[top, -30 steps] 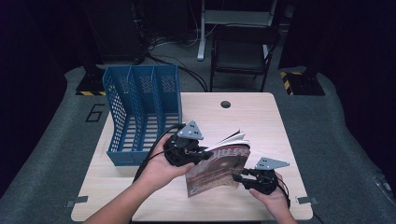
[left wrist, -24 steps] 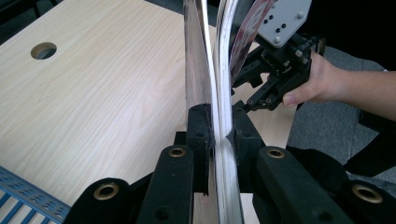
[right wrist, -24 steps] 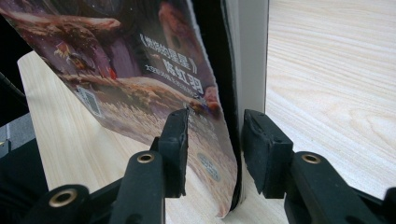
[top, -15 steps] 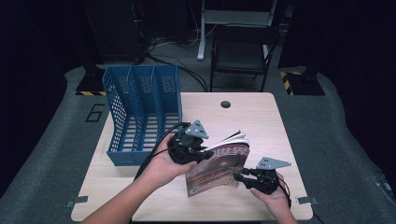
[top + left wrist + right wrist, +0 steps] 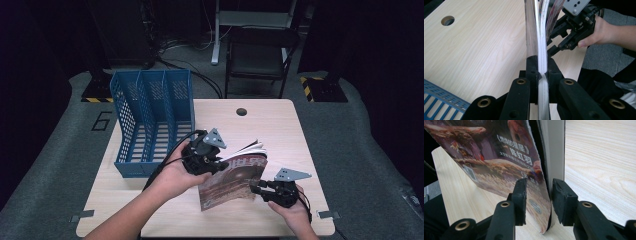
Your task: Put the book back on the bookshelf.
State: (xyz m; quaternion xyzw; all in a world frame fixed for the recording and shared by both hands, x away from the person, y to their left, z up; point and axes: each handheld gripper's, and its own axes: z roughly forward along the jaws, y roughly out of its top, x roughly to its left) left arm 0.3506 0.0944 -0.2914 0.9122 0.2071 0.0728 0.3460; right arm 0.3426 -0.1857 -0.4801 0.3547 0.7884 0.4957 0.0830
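A magazine point(image 5: 232, 175) with a brown illustrated cover stands on its edge on the wooden table point(image 5: 280, 135), tilted. My left gripper point(image 5: 216, 162) is shut on its upper left edge; in the left gripper view both pads squeeze the pages point(image 5: 541, 50). My right gripper point(image 5: 253, 187) sits at the magazine's lower right corner. In the right gripper view the cover point(image 5: 506, 157) hangs between the two pads, with my right gripper point(image 5: 539, 187) straddling it. Its jaws have just been closing, and a gap still shows beside the cover. The right gripper point(image 5: 550, 46) also appears beyond the pages in the left gripper view.
A blue mesh file rack point(image 5: 152, 120) with three slots stands on the table's left side, close to my left hand. A cable hole point(image 5: 241, 111) lies near the far edge. Behind the table stands a dark chair point(image 5: 257, 50).
My left gripper has edged slightly to the right with the magazine in it. The right hand has stayed in place at the lower corner.
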